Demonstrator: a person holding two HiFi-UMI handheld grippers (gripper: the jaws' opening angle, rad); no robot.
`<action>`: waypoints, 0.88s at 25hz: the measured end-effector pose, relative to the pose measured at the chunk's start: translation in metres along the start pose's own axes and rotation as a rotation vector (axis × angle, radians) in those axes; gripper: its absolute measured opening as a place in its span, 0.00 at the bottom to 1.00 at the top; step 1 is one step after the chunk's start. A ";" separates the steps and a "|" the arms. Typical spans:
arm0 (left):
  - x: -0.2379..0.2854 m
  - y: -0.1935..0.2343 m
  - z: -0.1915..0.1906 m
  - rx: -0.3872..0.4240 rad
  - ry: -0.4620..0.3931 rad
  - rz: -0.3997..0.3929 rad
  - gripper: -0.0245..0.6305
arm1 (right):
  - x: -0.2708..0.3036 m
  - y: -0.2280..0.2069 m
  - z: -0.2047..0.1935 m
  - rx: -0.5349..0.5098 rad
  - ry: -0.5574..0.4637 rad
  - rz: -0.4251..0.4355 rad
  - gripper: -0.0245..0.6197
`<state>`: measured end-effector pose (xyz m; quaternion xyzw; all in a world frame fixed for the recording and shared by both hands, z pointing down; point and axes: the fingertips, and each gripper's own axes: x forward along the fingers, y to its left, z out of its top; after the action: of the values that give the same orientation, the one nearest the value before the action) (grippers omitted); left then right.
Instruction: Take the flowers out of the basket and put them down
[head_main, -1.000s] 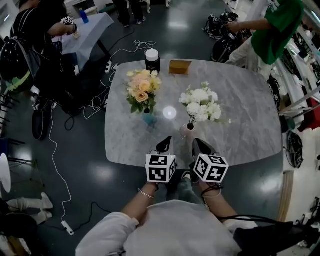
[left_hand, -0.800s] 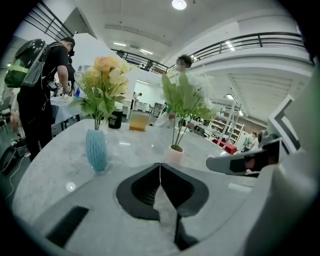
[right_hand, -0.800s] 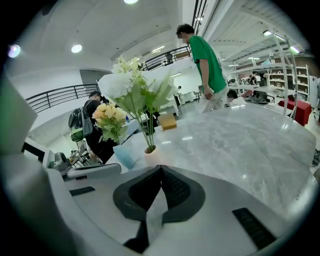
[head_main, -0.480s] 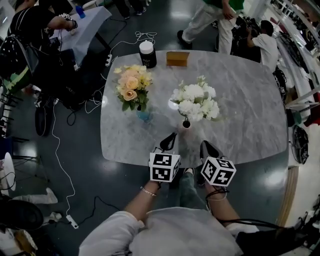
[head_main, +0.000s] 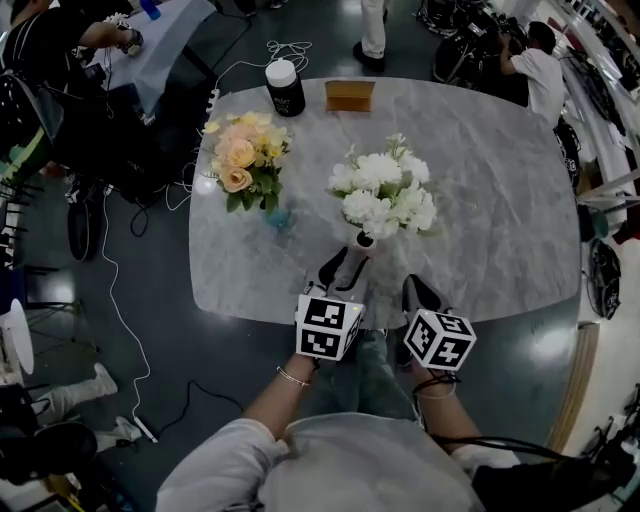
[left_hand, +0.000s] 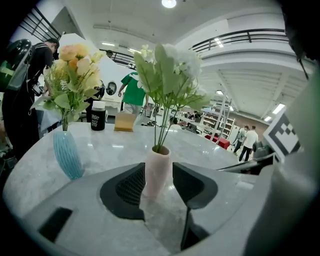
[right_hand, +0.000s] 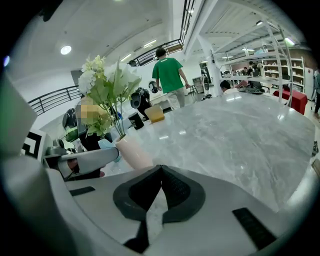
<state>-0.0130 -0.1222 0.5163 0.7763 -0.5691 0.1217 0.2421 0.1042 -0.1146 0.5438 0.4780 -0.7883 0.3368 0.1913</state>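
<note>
Flowers (head_main: 385, 195) are kept in a pink vase (left_hand: 156, 167) near the bench's (head_main: 480, 200) front edge — flanked by the left gripper's (left_hand: 158, 182) jaws, which have just been opening; the right gripper (right_hand: 159, 172) is closed, empty.

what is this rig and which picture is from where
A person holds a two-jaw gripper in each hand; the marked cubes belong to them. One picture is from a camera on the person's head, looking down; the other two are from cameras on the grippers. On the table stand a pink vase and a blue vase with flowers, a jar and a box. The left gripper has just been opening its jaws, with the pink vase between them. The right gripper is shut, empty.
</note>
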 end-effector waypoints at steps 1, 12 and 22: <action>0.002 0.000 0.000 0.006 -0.002 0.000 0.30 | 0.001 -0.002 0.000 0.000 0.001 0.001 0.05; 0.026 0.003 0.007 0.055 -0.043 -0.022 0.48 | 0.006 -0.016 -0.003 -0.001 0.019 -0.002 0.05; 0.035 0.001 0.003 0.084 -0.017 -0.025 0.47 | 0.007 -0.023 -0.002 -0.007 0.025 -0.008 0.05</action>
<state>-0.0031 -0.1532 0.5300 0.7939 -0.5557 0.1357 0.2062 0.1207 -0.1245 0.5577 0.4762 -0.7851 0.3392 0.2044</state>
